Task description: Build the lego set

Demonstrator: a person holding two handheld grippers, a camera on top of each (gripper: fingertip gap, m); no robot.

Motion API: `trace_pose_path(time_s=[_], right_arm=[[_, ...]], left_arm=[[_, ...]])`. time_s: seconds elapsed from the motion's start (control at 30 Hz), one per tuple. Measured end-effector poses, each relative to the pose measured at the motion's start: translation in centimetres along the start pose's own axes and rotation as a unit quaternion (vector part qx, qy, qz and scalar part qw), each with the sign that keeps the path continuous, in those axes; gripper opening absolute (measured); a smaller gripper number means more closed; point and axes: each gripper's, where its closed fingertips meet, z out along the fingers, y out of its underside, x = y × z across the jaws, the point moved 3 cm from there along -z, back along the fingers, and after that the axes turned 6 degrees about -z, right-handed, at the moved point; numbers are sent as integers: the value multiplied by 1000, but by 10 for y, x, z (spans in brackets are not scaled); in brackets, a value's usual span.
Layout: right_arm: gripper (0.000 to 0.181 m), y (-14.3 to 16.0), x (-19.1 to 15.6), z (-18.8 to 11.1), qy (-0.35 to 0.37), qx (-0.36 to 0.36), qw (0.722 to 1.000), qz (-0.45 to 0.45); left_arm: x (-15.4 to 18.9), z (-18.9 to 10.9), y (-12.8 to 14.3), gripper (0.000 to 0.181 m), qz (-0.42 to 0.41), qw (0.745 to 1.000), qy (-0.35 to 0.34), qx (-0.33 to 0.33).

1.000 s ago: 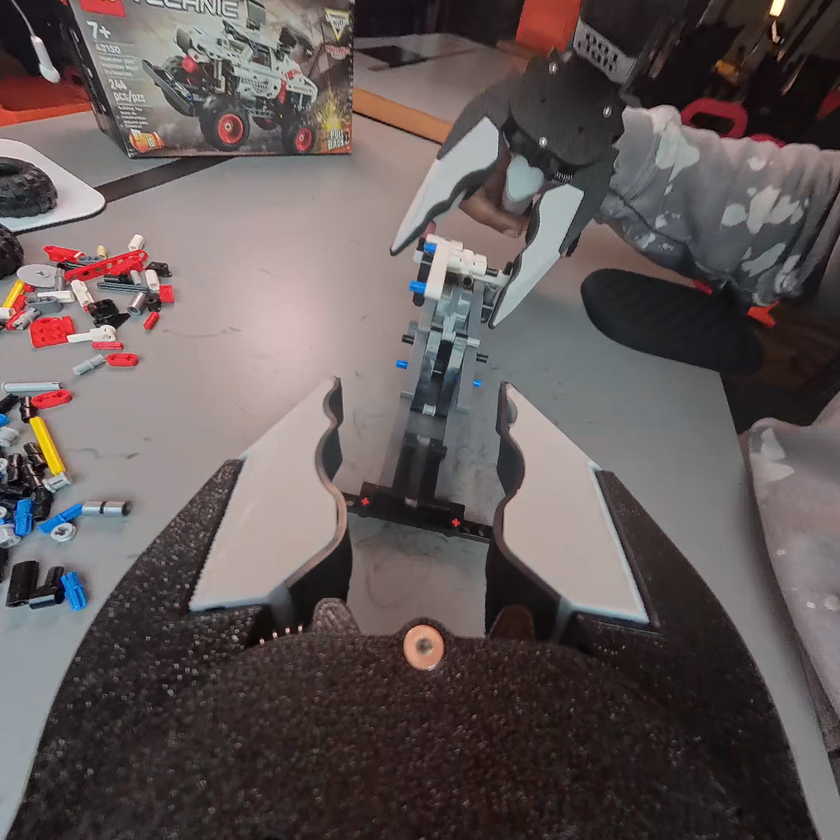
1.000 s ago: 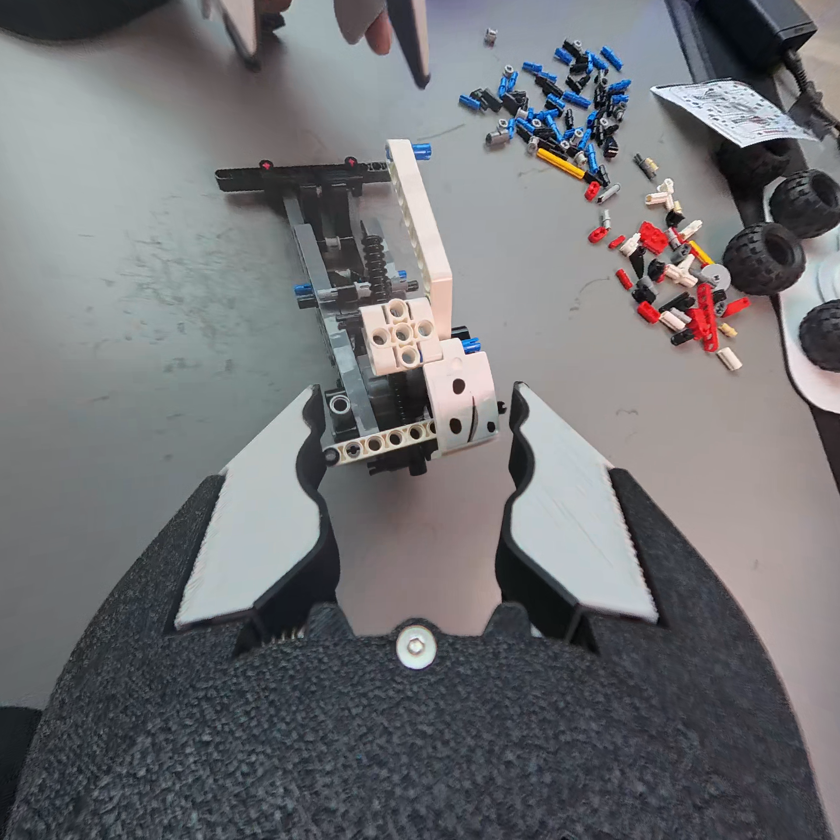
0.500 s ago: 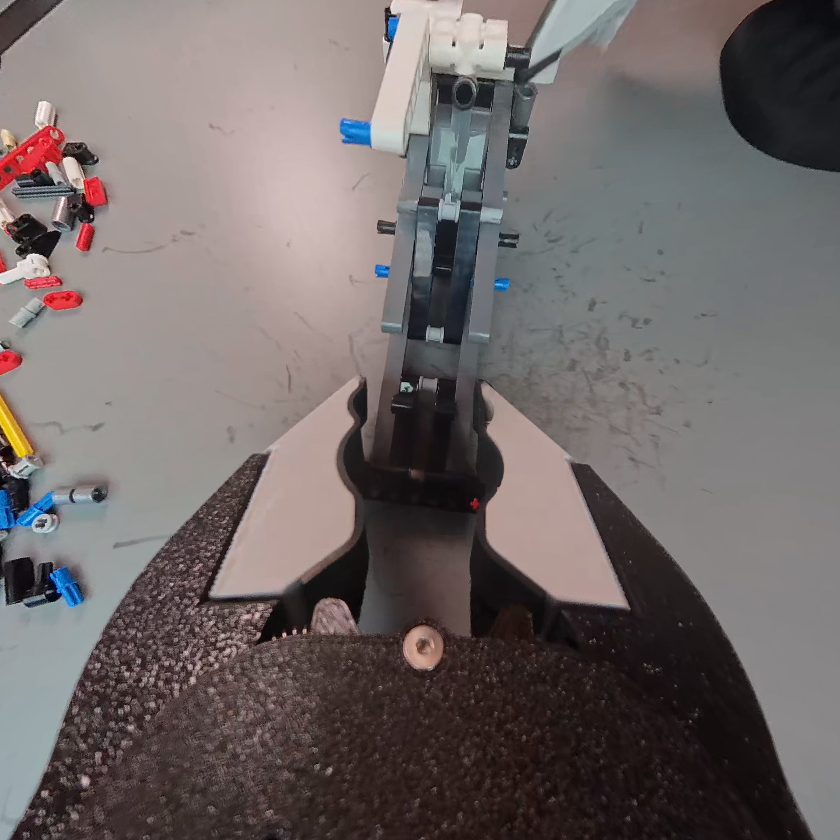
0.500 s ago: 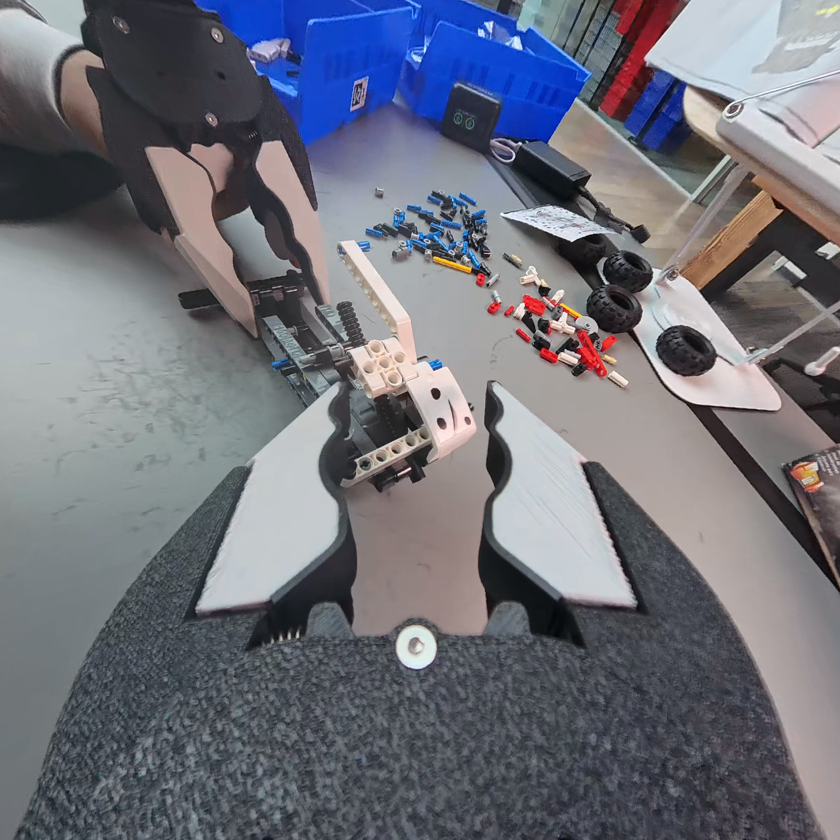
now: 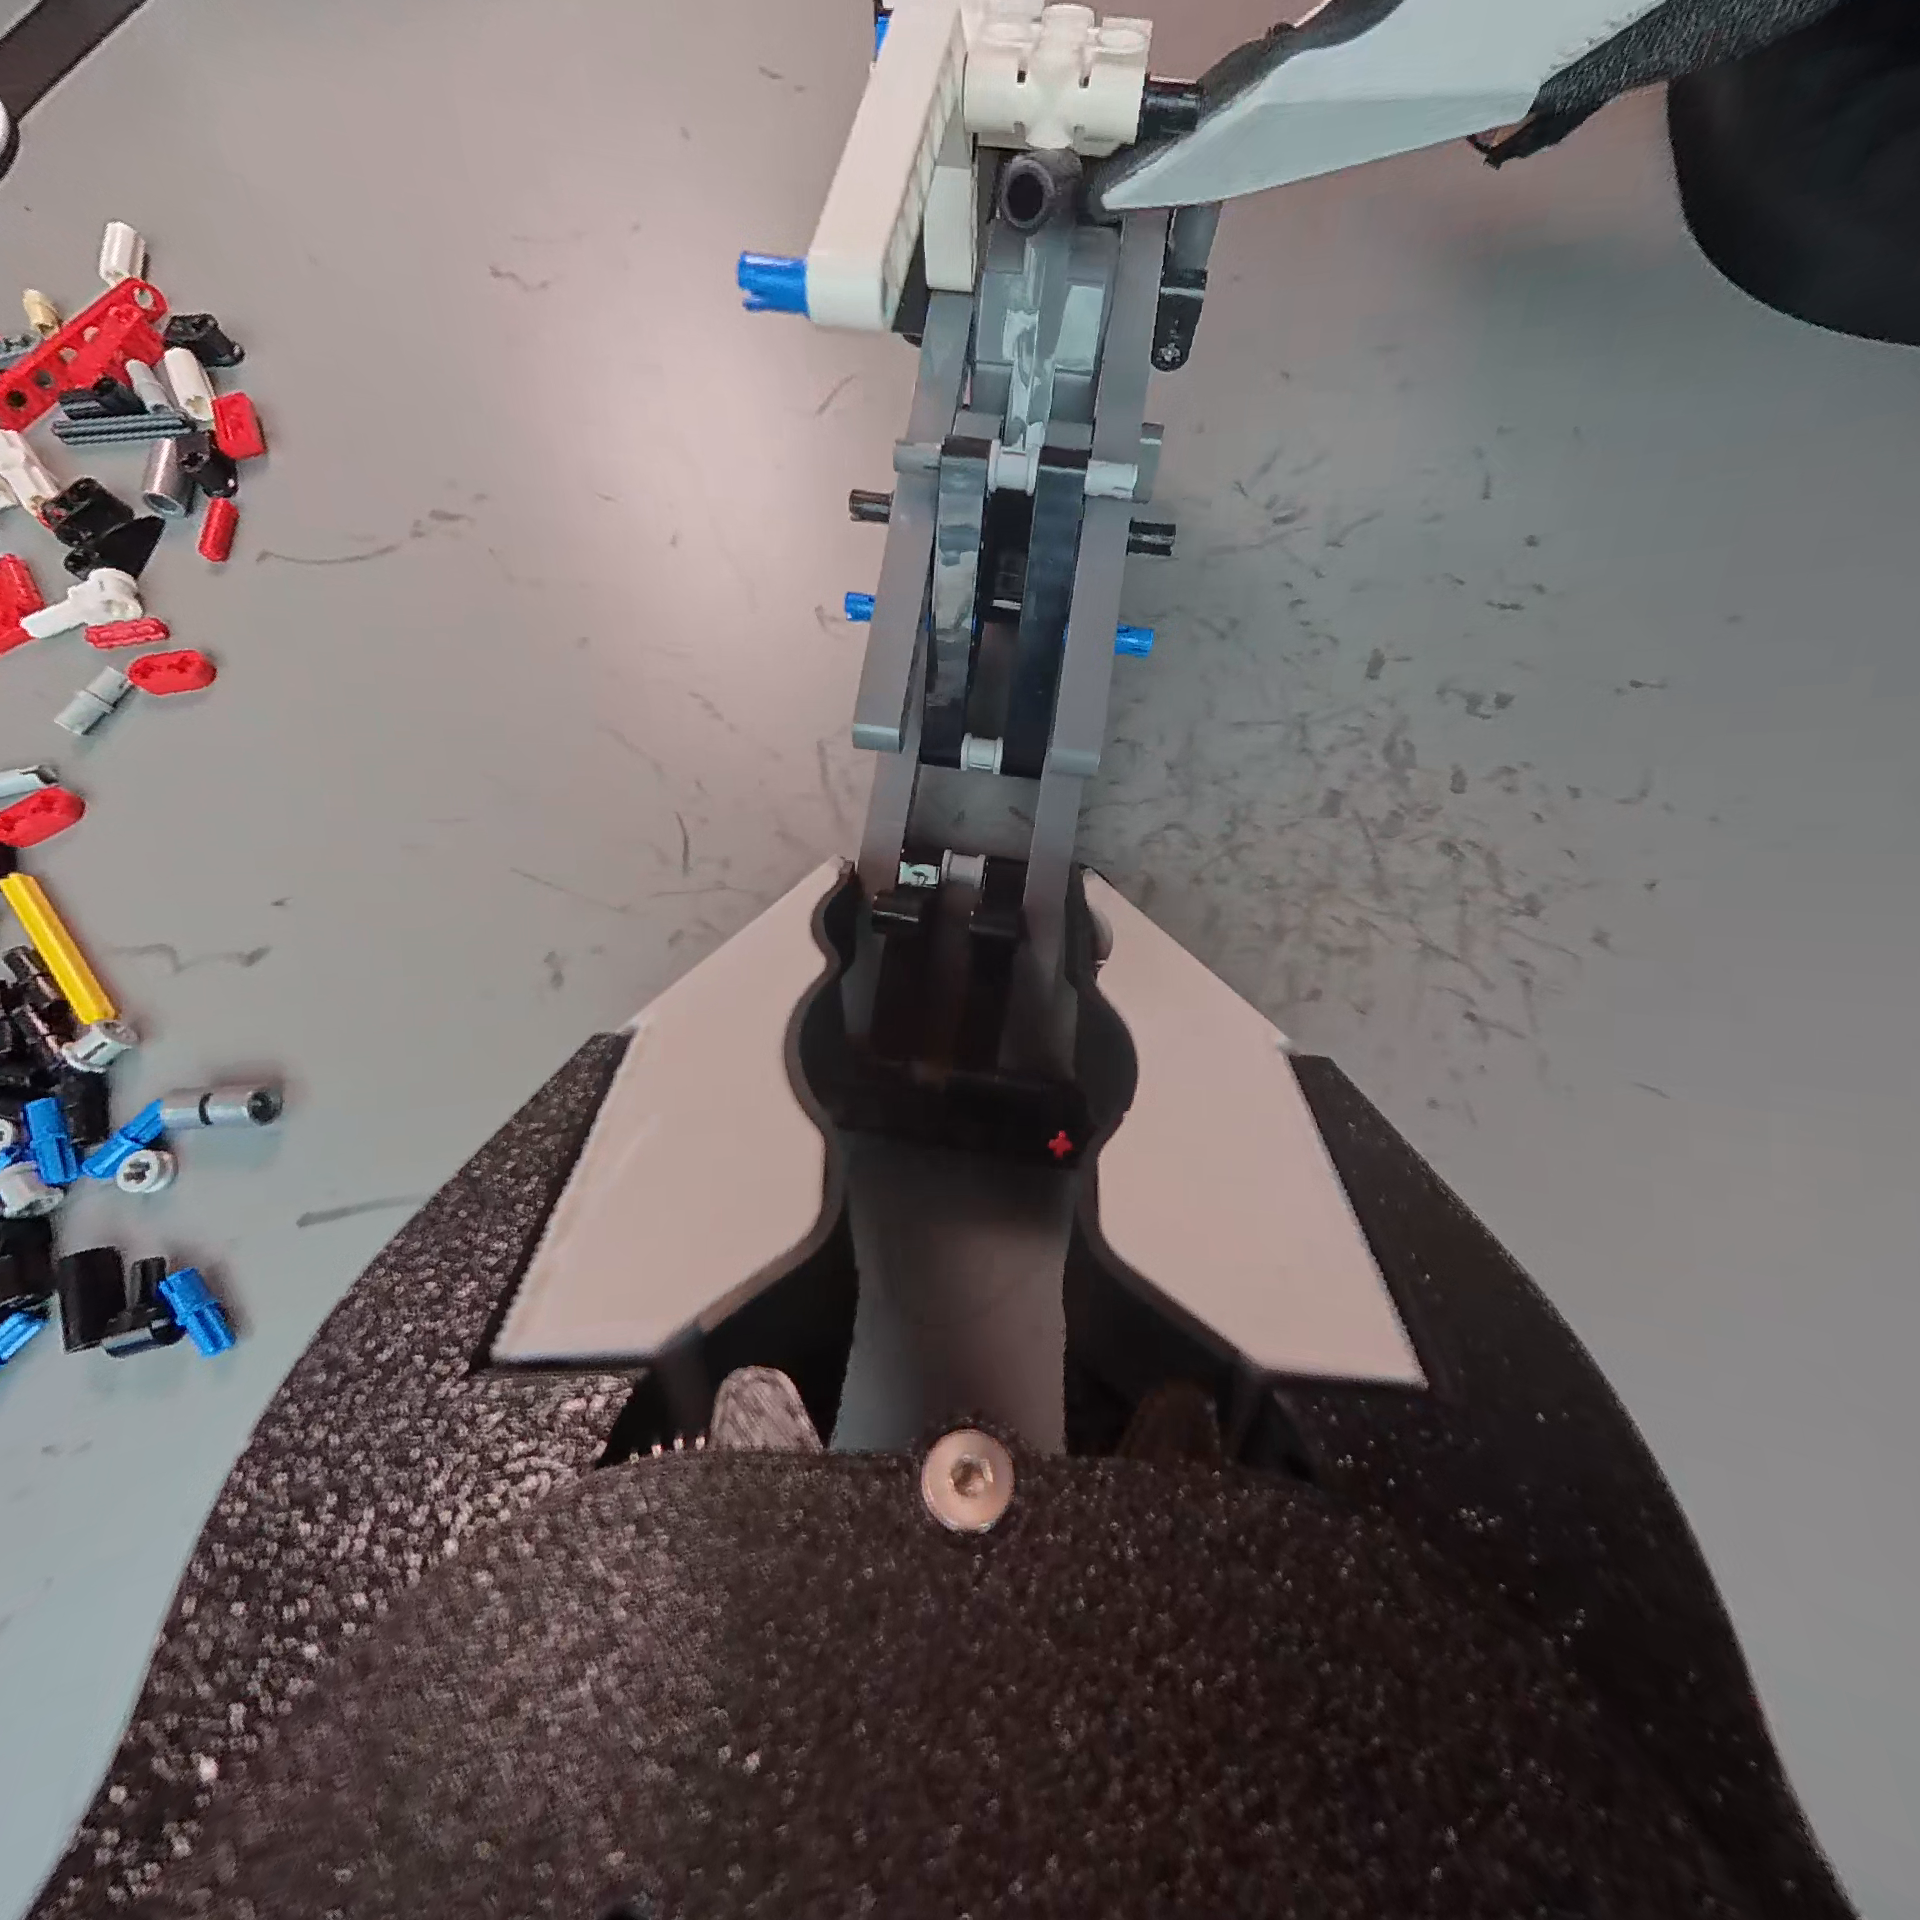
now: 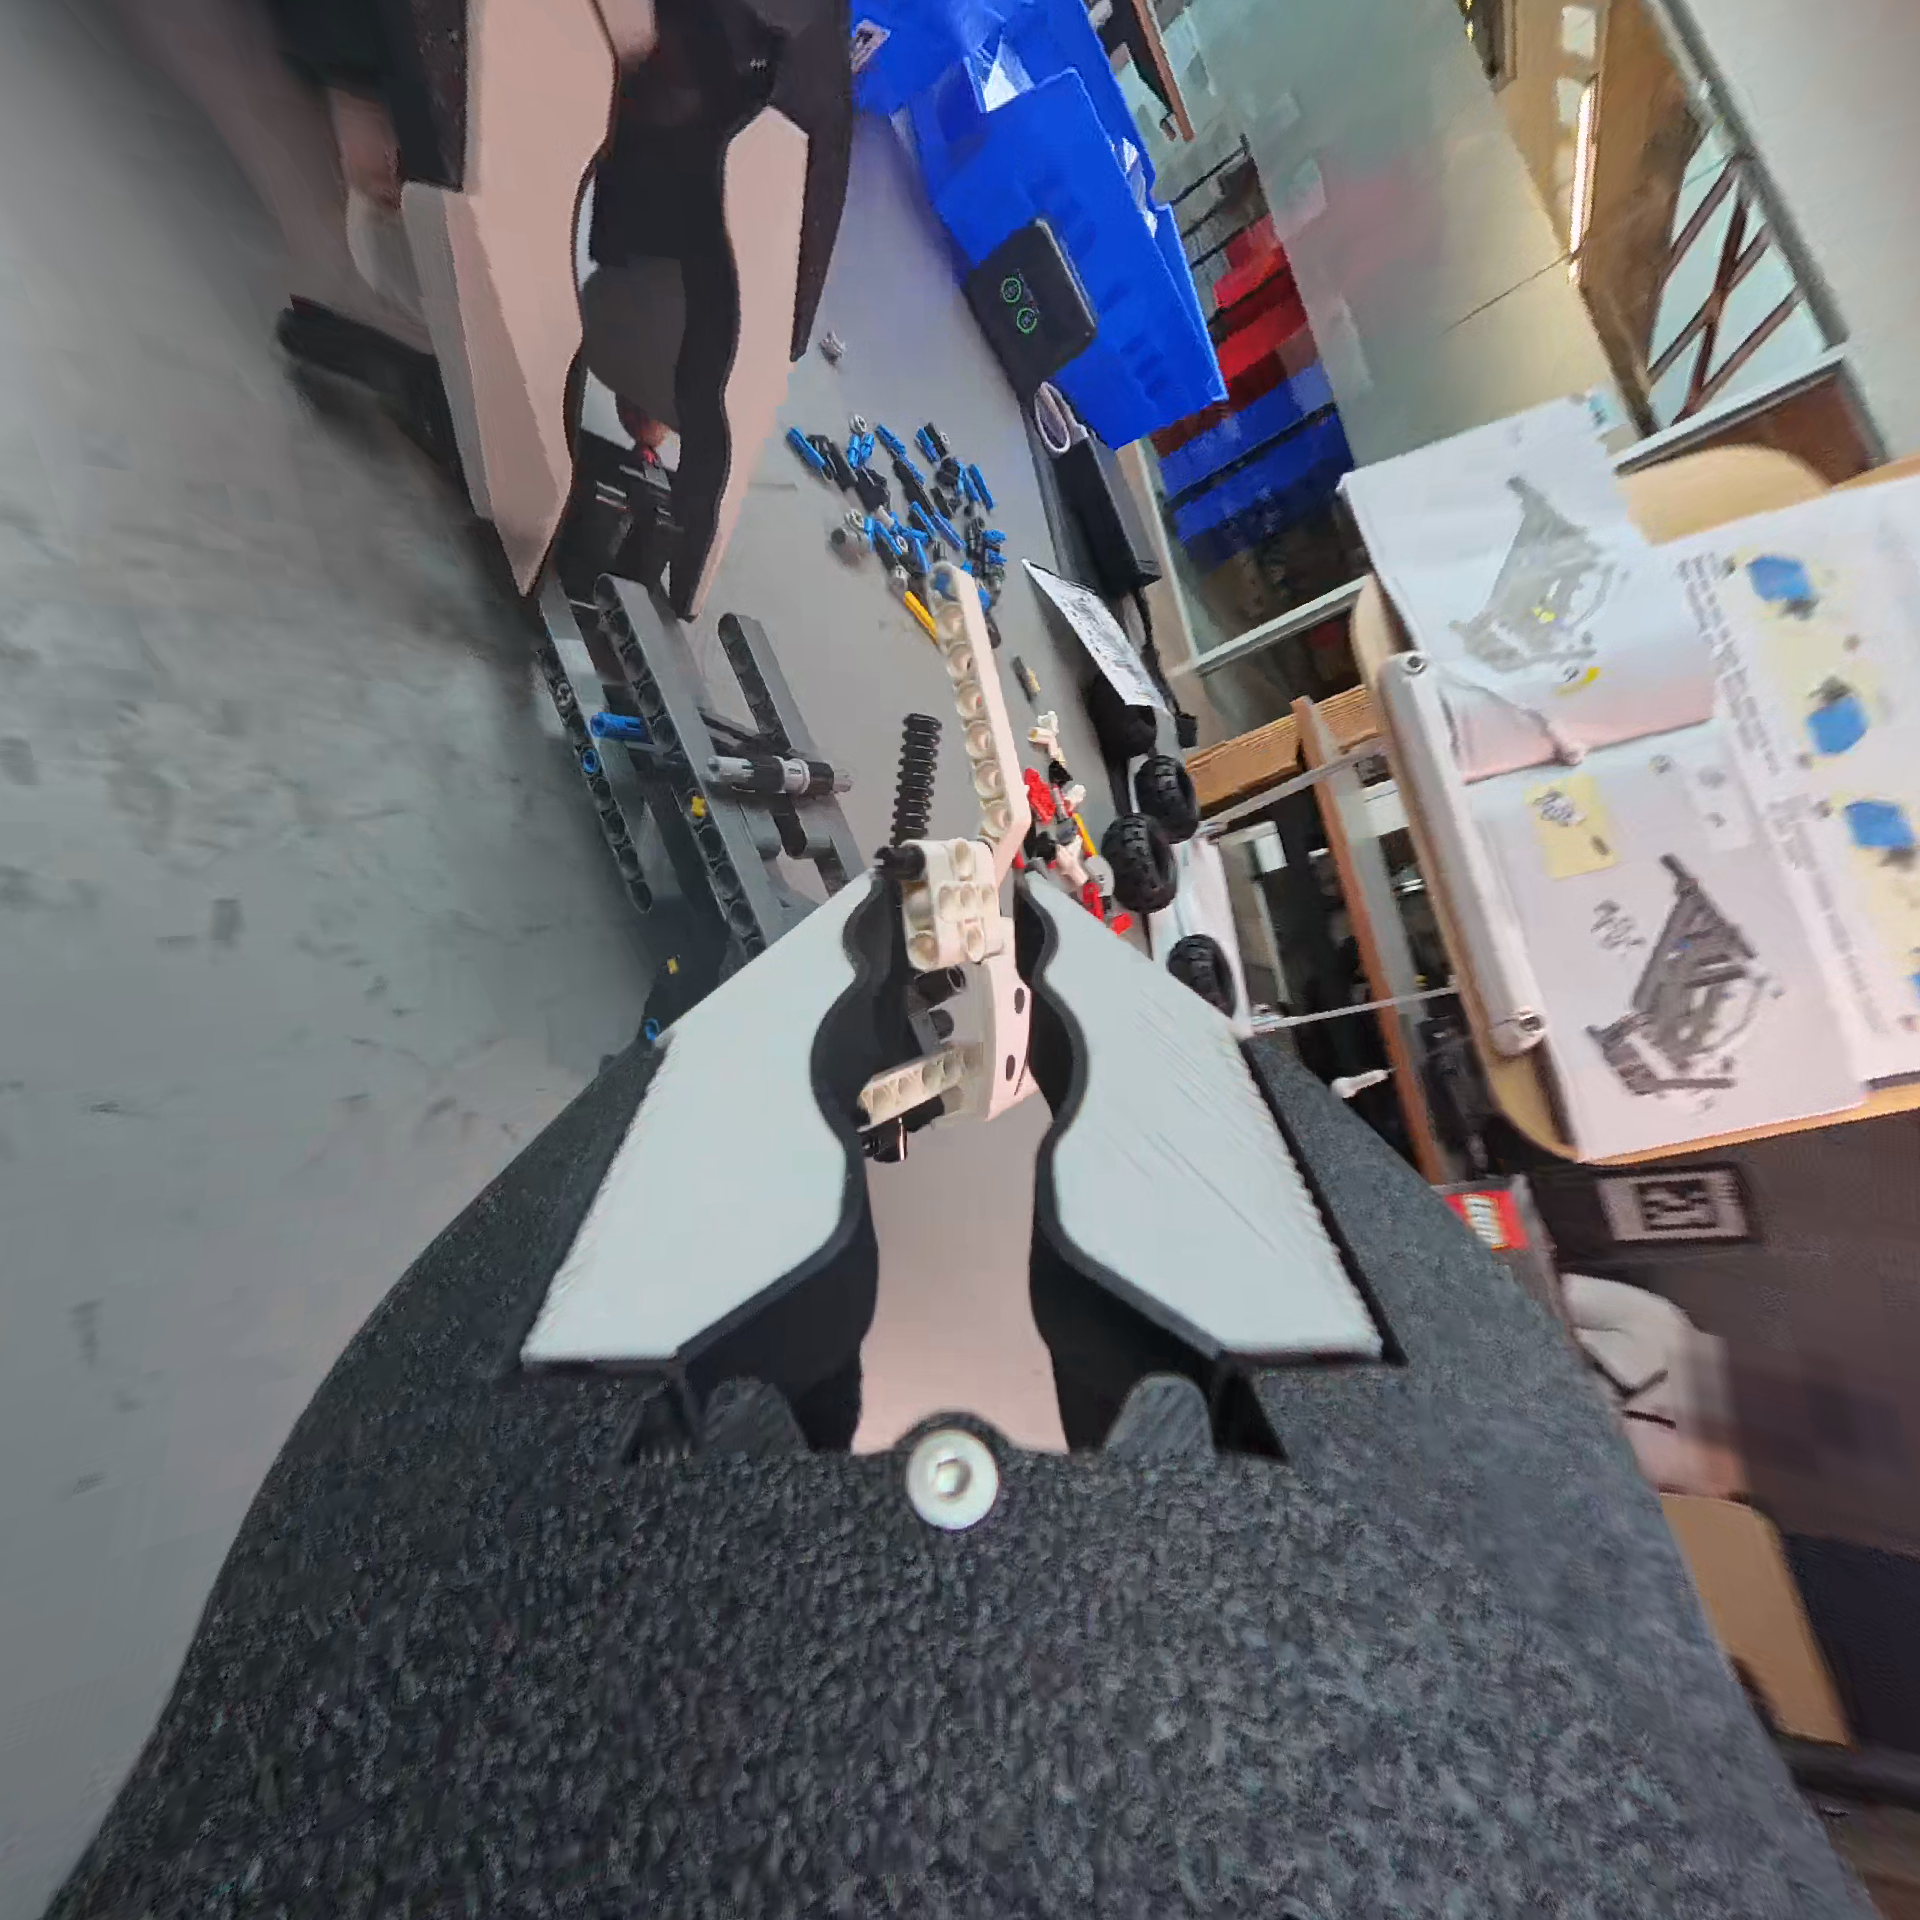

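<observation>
gripping the lego frame at both ends above the bench: my left gripper closed on its black end, right gripper closed on its white end. twisting could pop pins loose.

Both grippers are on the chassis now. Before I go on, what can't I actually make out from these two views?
- Left wrist view: the black cross beam of the chassis is shadowed between the left gripper; contact is unclear.
- Left wrist view: the chassis's far end is cut off by the top edge.
- Right wrist view: motion blur hides what the right gripper pinches.
</observation>
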Motion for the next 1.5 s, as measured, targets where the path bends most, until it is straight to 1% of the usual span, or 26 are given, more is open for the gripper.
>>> trace_pose_path(time_s=[0.03,0.07,0.13,0.27,0.37,0.47,0.5,0.7,0.9,1.0,1.03,1.1,1.17,1.23,1.33,1.4,1.5], right_arm=[[14,-1,-2,2,11,-13,999,-35],[11,-1,-2,4,28,-23,998,-59],[10,-1,-2,7,52,-35,996,-57],[9,-1,0,10,64,-30,996,48],[9,0,1,11,68,-13,989,134],[10,1,1,10,66,0,980,188],[10,1,1,10,66,2,979,193],[10,0,0,10,72,1,980,187],[11,0,-4,10,101,-16,990,95],[22,1,1,8,111,-23,989,91],[22,1,1,8,112,-27,990,76],[19,-1,0,9,119,-36,992,32],[12,-2,-3,11,121,-45,992,16],[10,-2,-3,13,126,-52,990,40],[9,-2,-2,13,127,-50,985,106],[9,-2,-1,13,127,-48,982,134],[10,-1,-1,13,121,-44,979,157]], left_arm=[[0,0,0,39,-1,1000,-4,0],[-1,-1,0,39,-5,1000,-6,1],[-2,-1,1,40,-12,1000,-11,1],[-2,-2,1,39,-16,1000,-17,2],[-2,-3,2,39,-21,1000,-15,2],[-2,-2,2,39,-20,1000,-16,2],[-2,-3,2,39,-20,1000,-17,2],[-3,-2,2,39,-20,1000,-19,2],[-4,-3,2,39,-19,999,-28,2],[-4,-3,2,39,-19,999,-28,2],[-4,-3,2,40,-19,999,-28,2],[-4,-3,2,39,-18,999,-29,2],[-4,-3,2,39,-16,999,-31,2],[-4,-3,2,39,-18,999,-32,2],[-4,-3,2,39,-24,999,-34,2],[-4,-3,2,39,-23,999,-35,2],[-4,-2,2,40,-25,999,-33,1]])
